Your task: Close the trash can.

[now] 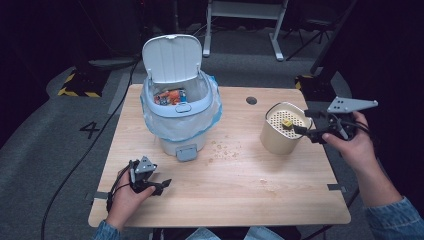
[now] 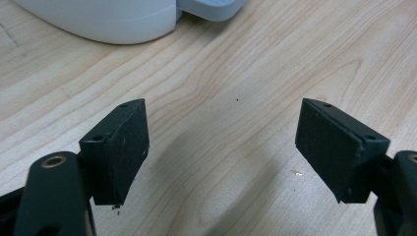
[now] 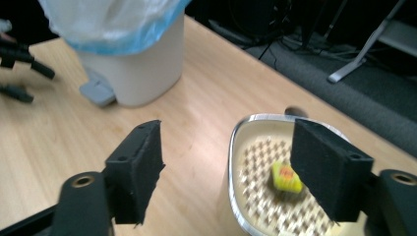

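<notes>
1. Nearest to me, my left gripper (image 1: 161, 184) rests low over the table (image 1: 240, 200), jaws released and wide apart, nothing but bare wood between the pads (image 2: 125, 152). It's parked near the front of the pedal bin (image 1: 181, 112); the risk here is small, though a careless sweep could knock the bin's foot pedal (image 1: 186, 152).

2. My right gripper (image 1: 305, 125) is the busy one. It's at the rim of the cream container (image 1: 283, 129) on the right side of the table, jaws apart and clamped on nothing. In the right gripper view the container's near rim sits between the two pads (image 3: 324, 169), one outside the wall, one over the perforated insert.

3. What I'm watching: if I close here, I judge I'd grab the wall rather than the small yellow piece (image 1: 287, 123) lying on the insert. Tug then, and the container could tip or skid towards the table edge, which is near.

4. The yellow piece itself: small, blocky, a red mark on one face, lying loose on the holed insert, partly behind my right pad. It looks light and slippery, so a skewed pinch could flick it away.

5. Scattered crumbs (image 1: 222, 149) lie between bin and container.

6. Farthest, the bin stands with lid (image 1: 171, 57) raised, liner bag (image 1: 210, 115) draped over, wrappers inside.
</notes>
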A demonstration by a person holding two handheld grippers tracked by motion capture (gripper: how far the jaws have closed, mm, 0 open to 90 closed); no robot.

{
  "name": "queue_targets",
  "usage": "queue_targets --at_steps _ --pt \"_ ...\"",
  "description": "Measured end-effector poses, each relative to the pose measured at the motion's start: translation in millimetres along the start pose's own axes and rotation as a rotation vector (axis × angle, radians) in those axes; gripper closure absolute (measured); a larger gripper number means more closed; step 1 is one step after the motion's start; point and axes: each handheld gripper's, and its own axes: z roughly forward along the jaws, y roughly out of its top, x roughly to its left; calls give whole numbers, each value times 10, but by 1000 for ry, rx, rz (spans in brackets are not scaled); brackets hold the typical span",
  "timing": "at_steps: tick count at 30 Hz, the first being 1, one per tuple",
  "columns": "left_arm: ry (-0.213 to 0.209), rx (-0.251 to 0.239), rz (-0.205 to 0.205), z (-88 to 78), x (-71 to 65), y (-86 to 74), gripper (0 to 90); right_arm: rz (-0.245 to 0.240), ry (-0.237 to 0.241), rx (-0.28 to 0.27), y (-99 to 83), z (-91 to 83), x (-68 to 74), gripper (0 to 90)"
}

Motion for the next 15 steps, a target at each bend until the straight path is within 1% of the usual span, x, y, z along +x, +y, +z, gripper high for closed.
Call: queue_targets --at_steps 1,2,3,4,5,7,8,9,10,11,12,13,15 --pt "1 -4 -2 -12 1 6 211 0 2 14 -96 -1 23 300" --pt "0 -6 -3 -33 4 17 213 -5 2 24 -155 2 36 305" --pt "0 -23 -9 -62 9 34 214 -10 0 36 -238 6 58 310" --pt "-6 -29 -12 -76 11 41 215 -1 -10 37 -372 18 90 309" --pt "-8 -37 -13 -87 12 47 214 11 -12 36 -443 30 103 305" --pt "-13 -50 -14 -111 18 60 214 35 -9 35 -614 68 126 296" --pt "-17 -55 -26 -123 21 63 214 50 -3 37 -710 91 135 296" --pt "-18 -56 -26 -137 31 68 215 64 0 37 -806 117 138 294" --pt "-18 -58 -34 -146 33 70 214 76 -1 40 -899 145 135 290" --pt "-16 -59 -32 -157 43 75 214 90 -2 47 -989 174 132 288" --pt "-13 -62 -43 -166 44 78 215 100 -4 55 -1076 201 126 286" --pt "-9 -65 -37 -176 54 87 216 111 -7 63 -1161 228 121 282" --pt "-4 -76 -41 -194 61 100 216 128 -10 79 -1318 279 117 274"
